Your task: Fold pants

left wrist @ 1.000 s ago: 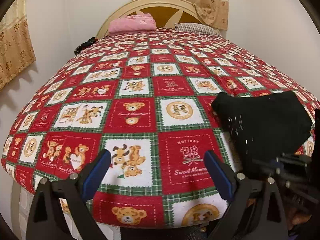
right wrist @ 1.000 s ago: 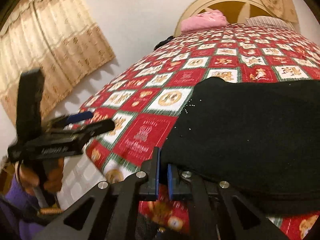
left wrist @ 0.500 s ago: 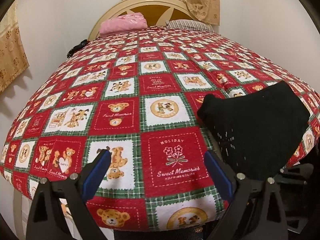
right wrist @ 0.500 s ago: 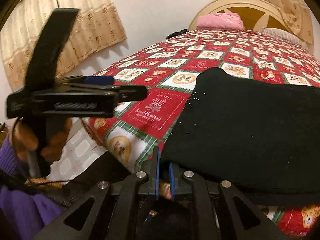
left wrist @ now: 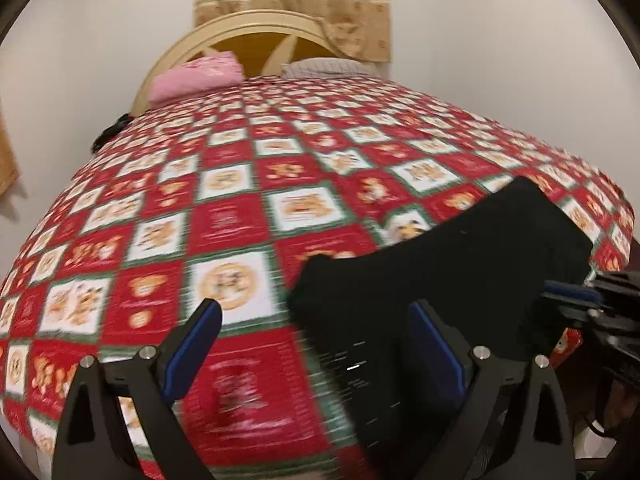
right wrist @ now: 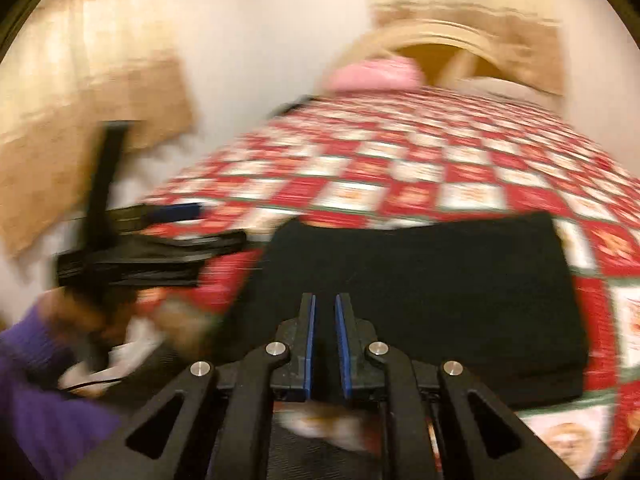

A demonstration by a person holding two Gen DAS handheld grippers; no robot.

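Red-and-white teddy-bear patchwork covers the bedspread in front of you, running back to a cream arched headboard with a pink pillow and a striped pillow against it. Both views are smeared by motion, so fine detail is lost.

Your black pants lie at the near edge of the bed, toward its right corner, already gathered into a compact, roughly rectangular stack of layers.

Your left gripper has its blue-padded fingers spread wide, holding nothing, and hovers over the left end of the stack. Your right gripper has its fingers drawn close with a narrow slit between them. I see no cloth in that slit, but whether the tips touch the pants you cannot tell through the blur.

Expect the fabric to be soft, limp and light. It should drape and sag rather than hold a shape, and stacked layers will probably slide over each other if you pinch only the top one. Judging from how it lies, take hold at the near corners of the stack, biting through all layers at the folded edge. A single-point lift would likely let the bundle unroll. Keep both grips level and move them together.
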